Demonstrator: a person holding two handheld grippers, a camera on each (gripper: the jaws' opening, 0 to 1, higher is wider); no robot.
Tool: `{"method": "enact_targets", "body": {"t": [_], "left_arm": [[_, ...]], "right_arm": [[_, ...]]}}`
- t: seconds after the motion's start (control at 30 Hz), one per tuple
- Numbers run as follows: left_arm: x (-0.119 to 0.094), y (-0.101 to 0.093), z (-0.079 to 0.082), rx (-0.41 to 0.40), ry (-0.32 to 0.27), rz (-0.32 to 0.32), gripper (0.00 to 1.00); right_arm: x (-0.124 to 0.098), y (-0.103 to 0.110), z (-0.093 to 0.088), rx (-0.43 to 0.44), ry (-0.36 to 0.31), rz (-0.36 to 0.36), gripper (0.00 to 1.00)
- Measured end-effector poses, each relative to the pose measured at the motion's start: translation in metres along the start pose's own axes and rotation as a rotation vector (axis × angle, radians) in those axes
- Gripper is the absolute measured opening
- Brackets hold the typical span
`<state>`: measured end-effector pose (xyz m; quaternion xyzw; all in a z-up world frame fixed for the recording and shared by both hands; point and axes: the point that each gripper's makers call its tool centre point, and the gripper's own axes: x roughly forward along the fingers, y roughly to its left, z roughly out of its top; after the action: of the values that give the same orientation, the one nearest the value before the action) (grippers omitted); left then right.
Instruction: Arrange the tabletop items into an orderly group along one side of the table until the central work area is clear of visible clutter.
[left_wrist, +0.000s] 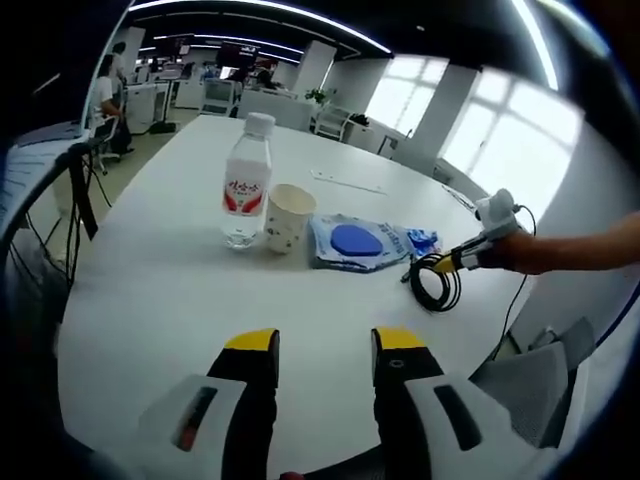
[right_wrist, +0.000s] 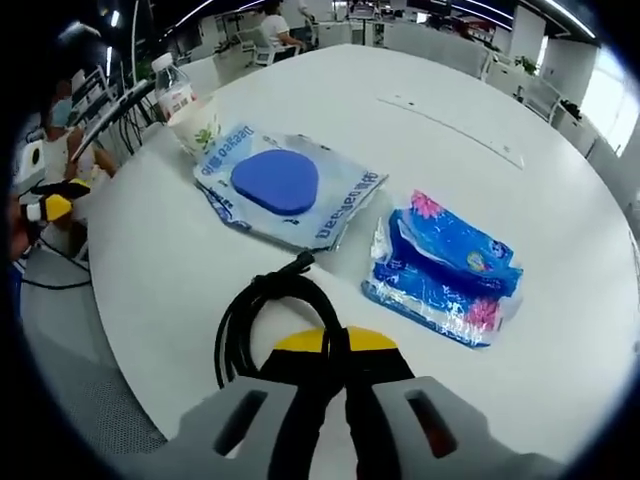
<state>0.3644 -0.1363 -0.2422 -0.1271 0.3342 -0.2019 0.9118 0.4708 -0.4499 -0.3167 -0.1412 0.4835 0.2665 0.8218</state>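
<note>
A water bottle (left_wrist: 246, 180), a paper cup (left_wrist: 288, 217) and a clear packet with a blue disc (left_wrist: 355, 242) stand in a row across the white table (left_wrist: 180, 300). My left gripper (left_wrist: 325, 345) hovers open over the near edge, nothing between its jaws. My right gripper (right_wrist: 335, 345) is shut on a coiled black cable (right_wrist: 250, 320), just off the packet (right_wrist: 285, 190). To its right lies a blue tissue pack (right_wrist: 445, 265). The cup (right_wrist: 200, 125) and bottle (right_wrist: 172, 90) sit beyond the packet. From the left gripper view, the right gripper (left_wrist: 470, 255) holds the cable (left_wrist: 435, 282) at the table's right side.
A thin pale strip (right_wrist: 450, 125) lies on the far part of the table. A grey chair (left_wrist: 530, 385) stands at the right edge. Office desks and a seated person (left_wrist: 105, 95) are in the background. The left gripper's yellow tip (right_wrist: 45, 207) shows beyond the table edge.
</note>
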Motion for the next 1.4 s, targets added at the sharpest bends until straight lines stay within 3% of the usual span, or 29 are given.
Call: {"method": "enact_targets", "body": {"t": [0.13, 0.4, 0.6, 0.83, 1.17, 1.4], "left_arm": [[0.002, 0.000, 0.001, -0.001, 0.002, -0.002, 0.36], [0.008, -0.002, 0.005, 0.010, 0.009, -0.014, 0.37], [0.012, 0.000, 0.008, 0.026, 0.017, -0.015, 0.38], [0.016, 0.005, 0.013, 0.060, 0.029, -0.015, 0.41], [0.021, 0.005, 0.018, 0.077, 0.030, -0.019, 0.42], [0.023, 0.004, 0.021, 0.084, 0.030, -0.023, 0.43]], "right_arm": [[0.001, -0.005, -0.008, 0.008, 0.032, -0.008, 0.04], [-0.003, -0.006, -0.006, 0.003, 0.005, 0.003, 0.07], [-0.010, 0.001, -0.004, -0.023, -0.025, 0.028, 0.16], [-0.028, 0.001, -0.001, 0.008, -0.107, 0.044, 0.25], [-0.057, -0.005, 0.002, 0.169, -0.249, 0.079, 0.34], [-0.071, -0.003, -0.005, 0.185, -0.275, 0.083, 0.38]]}}
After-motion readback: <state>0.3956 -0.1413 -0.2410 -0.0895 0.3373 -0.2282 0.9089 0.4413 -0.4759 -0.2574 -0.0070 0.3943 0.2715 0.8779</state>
